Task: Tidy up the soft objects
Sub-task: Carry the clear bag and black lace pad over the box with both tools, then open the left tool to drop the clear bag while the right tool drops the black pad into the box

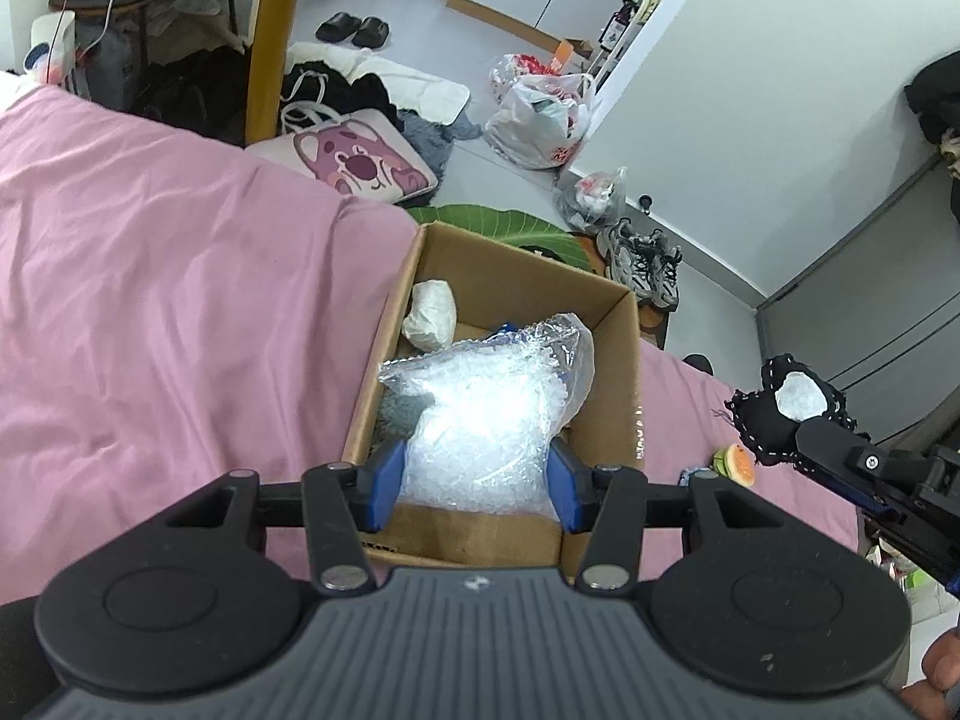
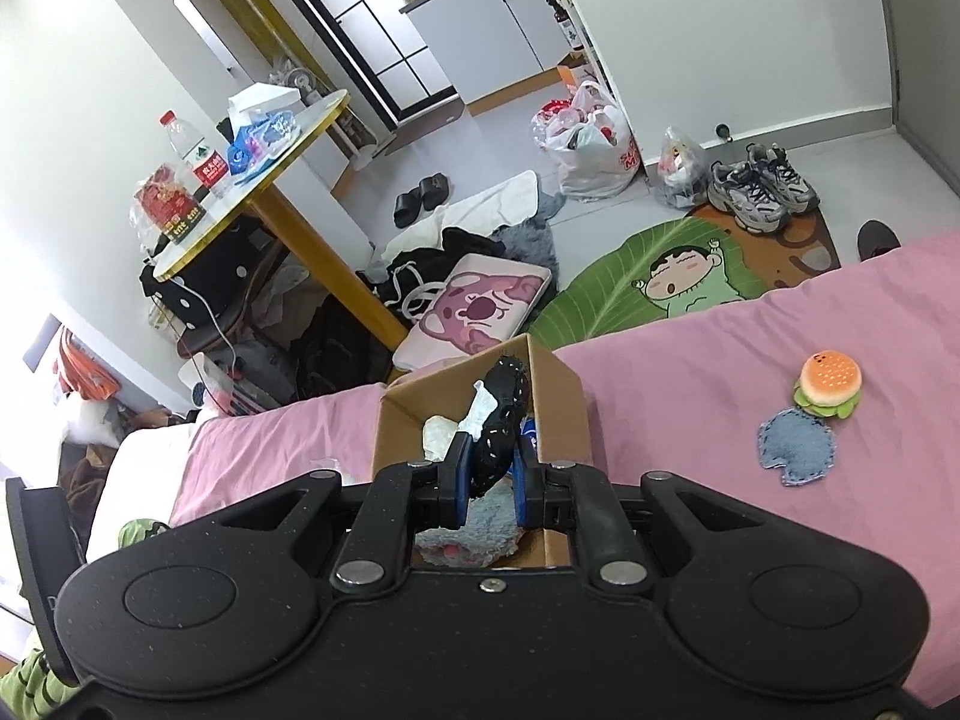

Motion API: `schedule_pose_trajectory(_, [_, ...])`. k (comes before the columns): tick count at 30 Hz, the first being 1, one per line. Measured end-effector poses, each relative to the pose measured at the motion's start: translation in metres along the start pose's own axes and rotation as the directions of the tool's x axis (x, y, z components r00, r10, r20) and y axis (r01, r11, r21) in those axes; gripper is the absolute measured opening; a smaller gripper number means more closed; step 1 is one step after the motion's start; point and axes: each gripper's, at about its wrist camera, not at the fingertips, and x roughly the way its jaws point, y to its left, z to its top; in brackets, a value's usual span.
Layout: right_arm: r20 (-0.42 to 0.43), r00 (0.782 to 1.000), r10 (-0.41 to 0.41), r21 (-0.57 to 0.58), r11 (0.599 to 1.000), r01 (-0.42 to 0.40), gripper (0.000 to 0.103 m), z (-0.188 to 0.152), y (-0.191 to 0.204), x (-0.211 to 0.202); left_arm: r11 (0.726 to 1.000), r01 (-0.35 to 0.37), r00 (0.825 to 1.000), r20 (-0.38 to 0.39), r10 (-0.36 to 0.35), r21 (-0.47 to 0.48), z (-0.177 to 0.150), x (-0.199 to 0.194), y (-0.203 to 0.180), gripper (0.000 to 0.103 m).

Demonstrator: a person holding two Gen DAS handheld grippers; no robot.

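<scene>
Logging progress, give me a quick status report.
Left gripper holds bubble wrap over cardboard box. Right gripper shut on black pouch. Burger plush remains on bed.

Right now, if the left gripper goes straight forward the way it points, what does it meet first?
The left gripper is already shut on the bubble wrap. Going straight on, the wrap would likely press into the cardboard box and what lies in it; depth there is unclear.

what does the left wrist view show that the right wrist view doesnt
Only the left wrist view: the bubble wrap bag between the left gripper fingers, over the box.

Only the right wrist view: the round table, the water bottle and the denim patch.

Both: the cardboard box, the burger toy, and the right gripper shut on the black pouch.
</scene>
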Motion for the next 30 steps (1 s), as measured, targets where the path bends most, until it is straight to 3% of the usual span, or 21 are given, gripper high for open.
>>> schedule_pose_trajectory(12, [-0.048, 0.999, -0.012, -0.014, 1.0, 0.011, 0.014, 0.002, 0.009, 0.024, 1.0, -0.013, 0.999, -0.039, 0.012, -0.029, 0.01, 0.025, 0.014, 0.05])
schedule_pose_trajectory(17, [-0.073, 0.997, 0.002, -0.017, 1.0, -0.004, 0.014, 0.001, 0.014, 0.033, 0.998, -0.022, 0.998, -0.066, 0.018, -0.054, 0.015, 0.029, 0.02, 0.056])
schedule_pose_trajectory(22, [-0.091, 0.996, 0.019, -0.033, 0.999, -0.022, 0.015, 0.001, 0.022, 0.04, 0.997, -0.029, 0.999, -0.044, 0.026, -0.074, 0.02, 0.022, 0.023, 0.057])
schedule_pose_trajectory(25, [-0.1, 0.995, 0.01, -0.039, 0.999, -0.014, 0.022, 0.001, 0.024, 0.042, 0.997, -0.025, 0.999, -0.037, 0.022, -0.074, 0.022, 0.019, 0.023, 0.057])
schedule_pose_trajectory(27, [-0.103, 0.994, 0.019, -0.025, 0.999, -0.022, 0.033, 0.0, 0.023, 0.041, 0.997, -0.024, 0.999, -0.035, 0.021, -0.069, 0.023, 0.017, 0.022, 0.057])
schedule_pose_trajectory(30, [-0.102, 0.995, 0.017, -0.019, 1.0, -0.019, 0.038, -0.001, 0.02, 0.037, 0.997, -0.036, 0.999, -0.037, 0.034, -0.062, 0.021, 0.014, 0.019, 0.06])
